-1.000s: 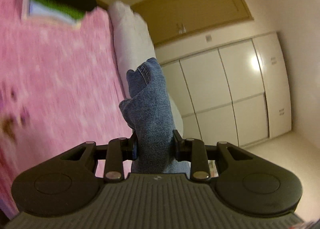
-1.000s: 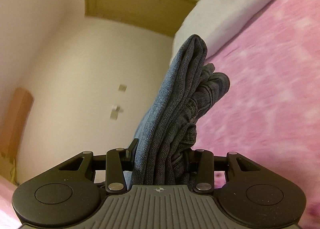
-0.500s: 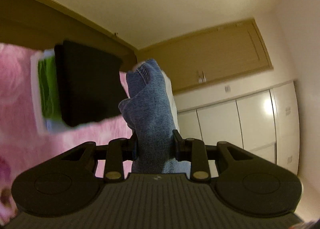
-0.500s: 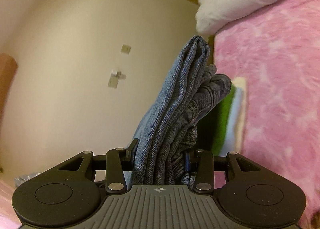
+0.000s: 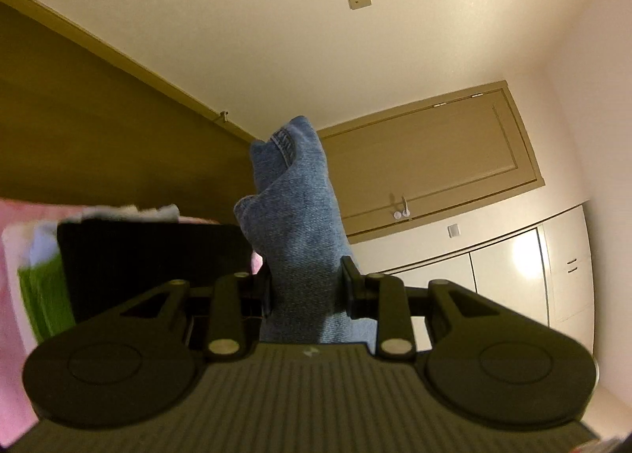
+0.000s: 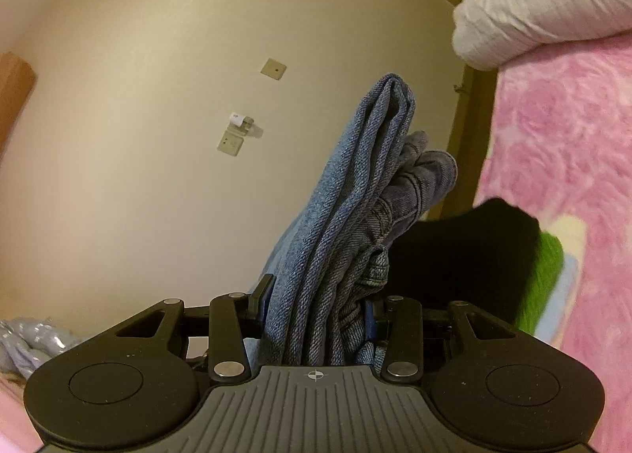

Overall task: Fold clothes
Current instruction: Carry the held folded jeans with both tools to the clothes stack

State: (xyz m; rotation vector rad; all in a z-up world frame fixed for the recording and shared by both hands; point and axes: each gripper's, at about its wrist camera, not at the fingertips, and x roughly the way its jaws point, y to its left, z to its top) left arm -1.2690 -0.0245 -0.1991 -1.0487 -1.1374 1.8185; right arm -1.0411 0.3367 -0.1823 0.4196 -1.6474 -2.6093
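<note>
Blue denim jeans (image 5: 300,216) stick up between the fingers of my left gripper (image 5: 307,283), which is shut on them. My right gripper (image 6: 316,304) is shut on a thicker bunch of the same jeans (image 6: 355,216), several folded layers with seams showing. Both grippers point upward toward the ceiling and walls. A stack of folded clothes, black on top (image 5: 150,259) with green and white beneath, lies on the pink bed; it also shows in the right wrist view (image 6: 470,255). The rest of the jeans is hidden below the grippers.
A pink fleece blanket (image 6: 561,160) covers the bed. A white pillow (image 6: 541,2) lies at its head. A brown door (image 5: 430,160) and white cabinets (image 5: 525,275) stand behind. A crumpled light-blue item (image 6: 27,338) sits at the lower left.
Both grippers have tilted upward while holding the jeans. The bed has dropped out of most of the view, and the stack of folded clothes now sits low beside each gripper.
</note>
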